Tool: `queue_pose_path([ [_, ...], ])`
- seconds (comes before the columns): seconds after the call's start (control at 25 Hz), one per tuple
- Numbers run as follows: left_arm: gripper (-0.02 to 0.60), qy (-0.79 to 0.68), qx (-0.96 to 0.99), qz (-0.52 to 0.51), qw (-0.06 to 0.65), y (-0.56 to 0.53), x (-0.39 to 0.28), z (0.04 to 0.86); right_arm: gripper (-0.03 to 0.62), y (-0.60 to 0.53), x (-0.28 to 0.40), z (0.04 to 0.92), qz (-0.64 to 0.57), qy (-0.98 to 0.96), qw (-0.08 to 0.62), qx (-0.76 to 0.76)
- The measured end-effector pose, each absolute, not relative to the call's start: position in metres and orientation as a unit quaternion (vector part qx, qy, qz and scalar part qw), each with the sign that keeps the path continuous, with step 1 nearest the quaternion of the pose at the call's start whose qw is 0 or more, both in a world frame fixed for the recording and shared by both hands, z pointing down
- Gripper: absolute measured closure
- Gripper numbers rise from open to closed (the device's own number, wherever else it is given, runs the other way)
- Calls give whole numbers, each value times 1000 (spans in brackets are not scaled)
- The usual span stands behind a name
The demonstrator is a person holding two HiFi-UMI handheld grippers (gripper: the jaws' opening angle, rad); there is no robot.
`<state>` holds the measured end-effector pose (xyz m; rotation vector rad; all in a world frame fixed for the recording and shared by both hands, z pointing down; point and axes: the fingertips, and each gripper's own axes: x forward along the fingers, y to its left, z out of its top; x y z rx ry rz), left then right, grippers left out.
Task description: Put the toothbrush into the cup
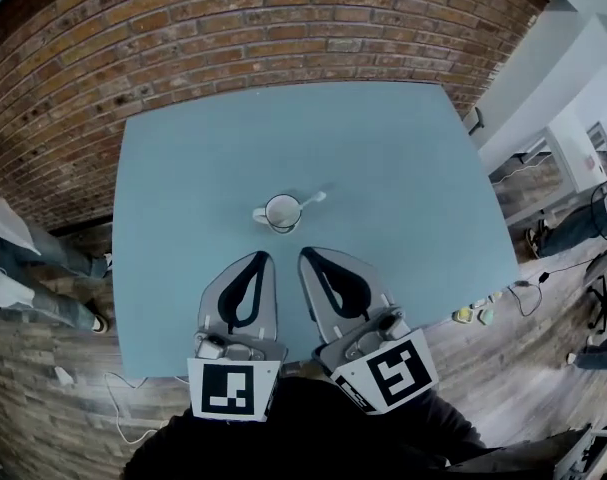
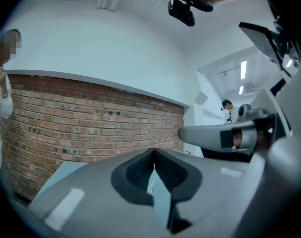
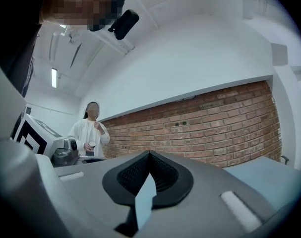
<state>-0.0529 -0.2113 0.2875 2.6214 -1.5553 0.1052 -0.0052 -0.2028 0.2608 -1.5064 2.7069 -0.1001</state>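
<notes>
A blue-grey table (image 1: 383, 148) stood before a brick wall (image 1: 233, 28) on a wood-plank floor (image 1: 43, 368). A person in a white coat (image 3: 89, 133) stood nearby, perhaps holding something small.

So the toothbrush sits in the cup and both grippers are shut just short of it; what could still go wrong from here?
1. The toothbrush leans on the rim of the cup with one end sticking out to the right; a nudge there might tip the cup or flick the toothbrush out.
2. The left gripper and right gripper, both shut and empty, point at the cup from close by; a careless forward move could knock it over.
</notes>
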Motion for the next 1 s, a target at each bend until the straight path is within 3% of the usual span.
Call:
queue_pose_path([
  [1.0,574,-497,867,15,-31,-235,-43,246,595,-214,2,222,-4,881,54,-469],
])
